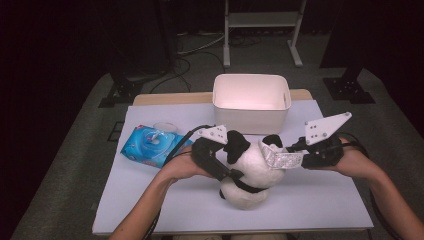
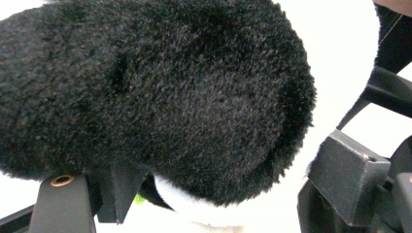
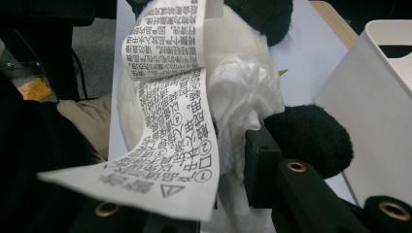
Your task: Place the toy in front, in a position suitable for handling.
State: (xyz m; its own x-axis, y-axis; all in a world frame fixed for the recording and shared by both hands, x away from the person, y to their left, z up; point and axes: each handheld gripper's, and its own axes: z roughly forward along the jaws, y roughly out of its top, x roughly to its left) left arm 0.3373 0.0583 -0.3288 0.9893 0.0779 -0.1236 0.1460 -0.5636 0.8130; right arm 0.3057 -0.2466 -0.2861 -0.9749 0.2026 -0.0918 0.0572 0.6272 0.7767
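While the white table carries everything, its largest load is the white bin at twelve o'clock. Next comes the plush panda, at the table's centre, held up between both hands. The blue wipes pack lies at nine o'clock. From seven o'clock the left forearm angles in, its left gripper set against the panda's near left side, jaws spread around a black furry limb; I cannot tell whether they press it. From five o'clock the right gripper reaches level, clamped on the printed label and white fabric beside it.
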